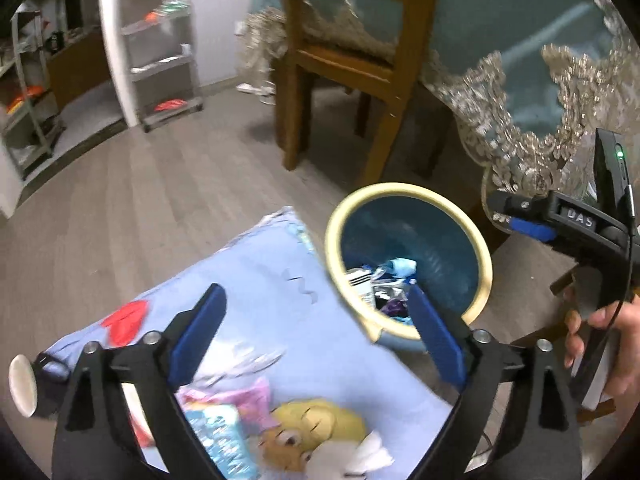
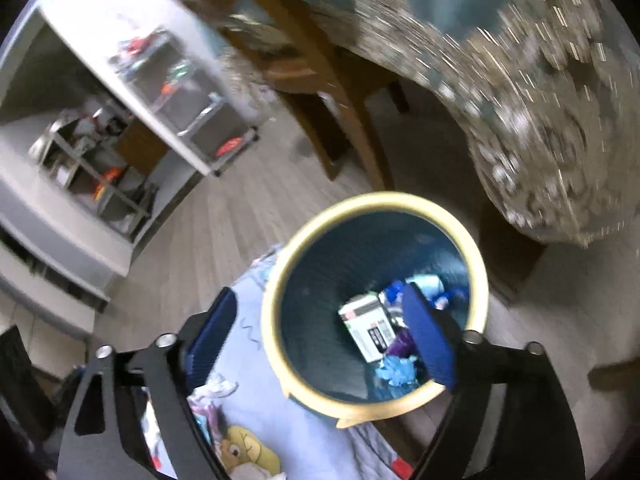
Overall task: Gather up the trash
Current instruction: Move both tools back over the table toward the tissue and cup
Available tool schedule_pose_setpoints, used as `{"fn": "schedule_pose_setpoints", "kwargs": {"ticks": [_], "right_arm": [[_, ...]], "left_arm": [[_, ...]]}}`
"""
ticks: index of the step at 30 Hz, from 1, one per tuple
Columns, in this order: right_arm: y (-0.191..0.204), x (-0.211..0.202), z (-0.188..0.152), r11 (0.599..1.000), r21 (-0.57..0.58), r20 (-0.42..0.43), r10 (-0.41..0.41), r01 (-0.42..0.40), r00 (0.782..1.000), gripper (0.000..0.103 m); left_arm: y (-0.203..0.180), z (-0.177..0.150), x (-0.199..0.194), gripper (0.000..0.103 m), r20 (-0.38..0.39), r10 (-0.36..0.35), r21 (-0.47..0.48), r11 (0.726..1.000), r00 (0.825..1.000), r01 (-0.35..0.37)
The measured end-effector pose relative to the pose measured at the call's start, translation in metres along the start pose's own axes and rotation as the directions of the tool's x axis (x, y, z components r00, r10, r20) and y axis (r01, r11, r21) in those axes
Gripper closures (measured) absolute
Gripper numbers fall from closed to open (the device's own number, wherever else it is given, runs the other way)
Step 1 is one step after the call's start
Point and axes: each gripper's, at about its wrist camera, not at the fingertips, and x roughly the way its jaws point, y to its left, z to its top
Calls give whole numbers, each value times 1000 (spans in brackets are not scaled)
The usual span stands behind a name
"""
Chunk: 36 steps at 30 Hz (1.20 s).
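A blue trash bin with a cream rim [image 1: 478, 248] [image 2: 276, 276] stands on the floor beside a cartoon-print mat. Inside it lie a white carton [image 2: 370, 326], blue crumpled wrappers [image 2: 396, 370] and other scraps [image 1: 384, 280]. My left gripper [image 1: 316, 316] is open and empty, above the mat at the bin's left edge. My right gripper [image 2: 320, 312] is open and empty, held over the bin's mouth; it also shows in the left wrist view [image 1: 504, 216] to the right of the bin. A blue wrapper [image 1: 224, 440] and a white crumpled tissue [image 1: 372, 454] lie on the mat.
The light-blue cartoon mat [image 1: 256, 280] [image 2: 240, 400] covers the floor in front. A wooden chair [image 1: 344, 60] and a table with a beaded teal cloth [image 1: 520, 100] stand behind the bin. White shelves [image 1: 160, 40] [image 2: 180, 92] stand at the left. A white cup [image 1: 22, 386] is at the left edge.
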Motion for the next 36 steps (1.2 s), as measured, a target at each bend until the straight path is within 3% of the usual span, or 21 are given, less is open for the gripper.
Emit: {"fn": "schedule_pose_setpoints", "kwargs": {"ticks": [9,19,23,30,34,36], "right_arm": [[74,-42,-29,975,-218,43,56,-46,997,7],[123,-68,-98,938,-337,-6,78,-76,997,6],[138,-68,-127,923,-378,-37,64,-73,997,5],[146,-49,-149,930,-363,-122,13,-57,992,5],[148,-42,-151,945,-313,-144,47,-91,988,5],[148,-32,-154,943,-325,-161,24,-75,987,5]], "left_arm": [[83,-56,-90,6,34,146,-181,974,989,-137],[163,-142,-152,6,-11,324,-312,898,946,-311],[189,-174,-163,6,-29,352,-359,870,935,-339],[219,-210,-163,6,-65,383,-402,835,921,-376],[230,-218,-156,6,-88,377,-396,836,922,-380],[236,-222,-149,6,-100,386,-373,840,917,-394]]}}
